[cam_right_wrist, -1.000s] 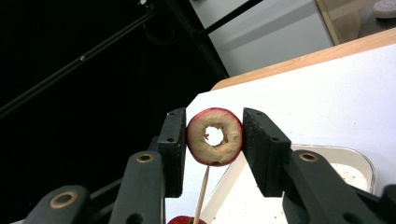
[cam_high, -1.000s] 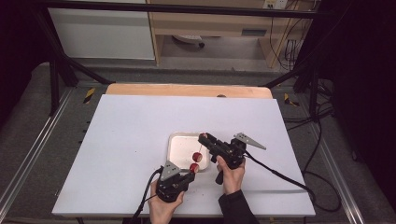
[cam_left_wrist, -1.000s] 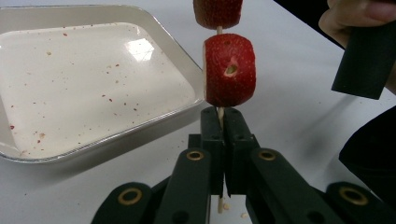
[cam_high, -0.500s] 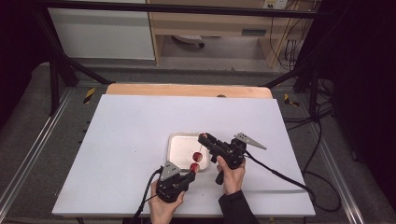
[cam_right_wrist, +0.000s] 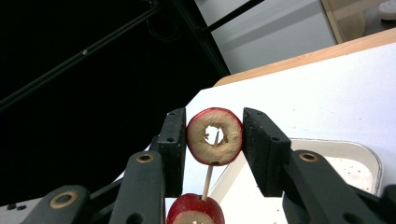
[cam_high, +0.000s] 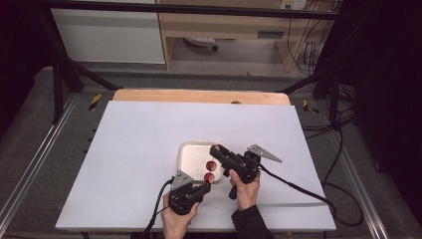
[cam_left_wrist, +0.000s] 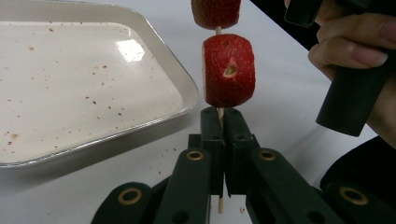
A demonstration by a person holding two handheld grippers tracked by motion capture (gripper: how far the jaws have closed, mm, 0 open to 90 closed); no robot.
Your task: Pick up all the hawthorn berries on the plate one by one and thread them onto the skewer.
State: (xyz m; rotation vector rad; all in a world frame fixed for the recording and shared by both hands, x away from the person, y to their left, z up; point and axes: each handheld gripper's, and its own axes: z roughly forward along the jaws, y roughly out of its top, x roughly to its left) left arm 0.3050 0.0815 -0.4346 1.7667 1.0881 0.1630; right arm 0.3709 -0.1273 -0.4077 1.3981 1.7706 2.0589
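High view: left tool (cam_high: 205,185) and right tool (cam_high: 215,151) meet over the white tray's (cam_high: 191,149) near edge, on the desk (cam_high: 139,149).

Left gripper view: jaws clamped on the skewer (cam_left_wrist: 219,113), lower fruit piece (cam_left_wrist: 228,70) just above them.

Right gripper view: jaws pinch the upper fruit ring (cam_right_wrist: 214,136), stick through its hole. Judgement: slide straight along the stick, light squeeze, left tool steady.
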